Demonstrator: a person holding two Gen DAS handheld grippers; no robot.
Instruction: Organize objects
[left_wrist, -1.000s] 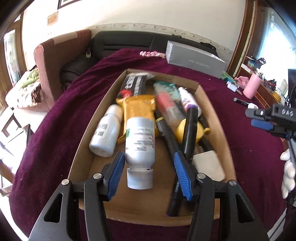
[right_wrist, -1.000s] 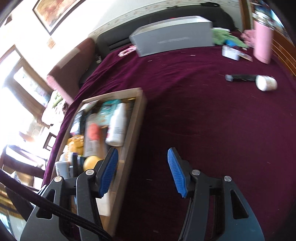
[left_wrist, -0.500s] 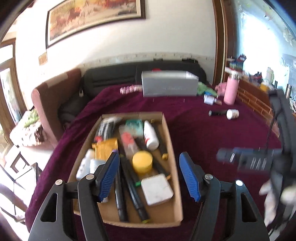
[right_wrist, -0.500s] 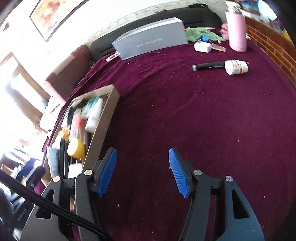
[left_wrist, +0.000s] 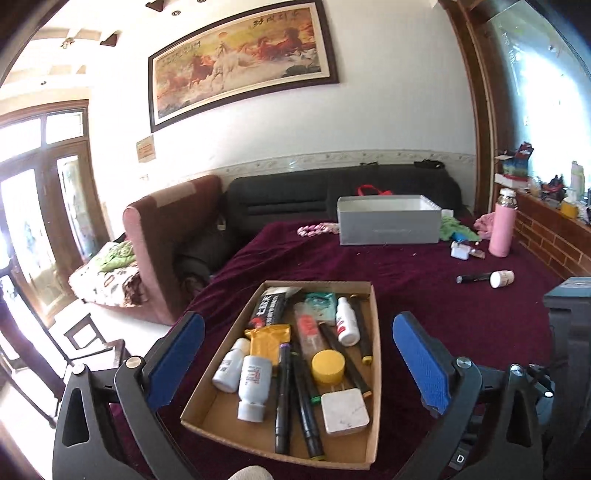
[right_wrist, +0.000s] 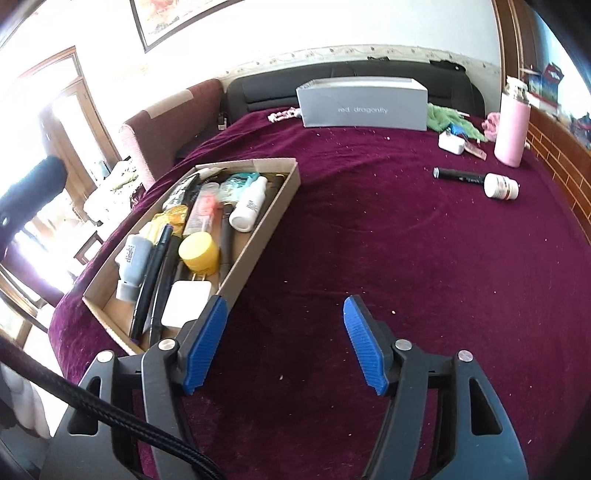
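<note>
A shallow cardboard tray (left_wrist: 375, 373) (right_wrist: 269, 210) lies on the maroon cloth, filled with white bottles, black markers, a yellow jar (left_wrist: 328, 365) (right_wrist: 198, 252), a white square box (left_wrist: 344, 411) and a gold pouch. My left gripper (left_wrist: 295, 362) hovers above the tray, its jaws opening wide with nothing between them. My right gripper (right_wrist: 282, 339) hangs over bare cloth to the right of the tray, its jaws opening, with nothing between them. Far right on the cloth lie a black marker (right_wrist: 458, 175) (left_wrist: 474, 277) and a small white jar (right_wrist: 501, 186) (left_wrist: 501, 278).
At the back stand a grey box (right_wrist: 364, 105), a pink bottle (right_wrist: 511, 125), a white charger (right_wrist: 451, 143), green cloth (right_wrist: 445, 118) and a pink braided cord (left_wrist: 317, 229). A black sofa and a brown armchair (left_wrist: 166, 236) lie beyond the table's far edge. A brick ledge borders the right.
My left gripper rose and pulled back from the tray, leaving the silver-white bottle lying in it, and its jaws spread much wider. My right gripper swung right over the cloth and its jaws widened.
</note>
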